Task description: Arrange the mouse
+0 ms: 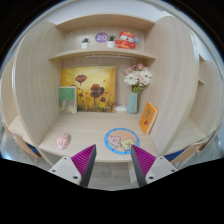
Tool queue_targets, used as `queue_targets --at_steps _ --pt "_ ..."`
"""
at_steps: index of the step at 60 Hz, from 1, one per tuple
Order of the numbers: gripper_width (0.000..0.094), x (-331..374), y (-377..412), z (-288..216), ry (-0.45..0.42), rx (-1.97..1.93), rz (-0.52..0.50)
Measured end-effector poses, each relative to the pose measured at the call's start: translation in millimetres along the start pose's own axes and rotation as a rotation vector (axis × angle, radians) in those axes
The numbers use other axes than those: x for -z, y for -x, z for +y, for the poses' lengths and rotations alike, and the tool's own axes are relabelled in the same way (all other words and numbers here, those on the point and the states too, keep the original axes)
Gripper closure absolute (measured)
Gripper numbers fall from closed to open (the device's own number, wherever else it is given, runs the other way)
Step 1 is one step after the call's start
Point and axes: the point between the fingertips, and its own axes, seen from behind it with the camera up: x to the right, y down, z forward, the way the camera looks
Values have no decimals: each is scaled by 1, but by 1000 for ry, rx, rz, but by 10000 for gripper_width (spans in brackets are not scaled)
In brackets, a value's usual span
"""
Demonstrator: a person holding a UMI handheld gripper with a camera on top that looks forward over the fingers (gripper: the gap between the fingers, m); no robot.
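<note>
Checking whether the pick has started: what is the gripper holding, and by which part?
Nothing is held. The gripper is open, with only bare desk showing between its fingers; the round mouse pad lies just ahead.

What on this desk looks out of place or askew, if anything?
Little stands out. The orange card leans tilted beside the vase of flowers, unlike the upright sunflower picture. The small pink object, possibly the mouse, lies away from the round mat. The gripper is open, holding nothing.

Yellow flower painting (88, 83), pink mouse (64, 141), pale wood desk (95, 132).
</note>
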Motion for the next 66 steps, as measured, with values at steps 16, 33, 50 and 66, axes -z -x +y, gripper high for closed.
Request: queue_targets --at_steps 16,33,50,66 --pt "259 -37 60 99 152 15 -44" --pt "255 -99 194 148 265 19 -196" --pt "256 -193 281 131 303 37 -256" --pt "255 -261 311 105 299 66 -233"
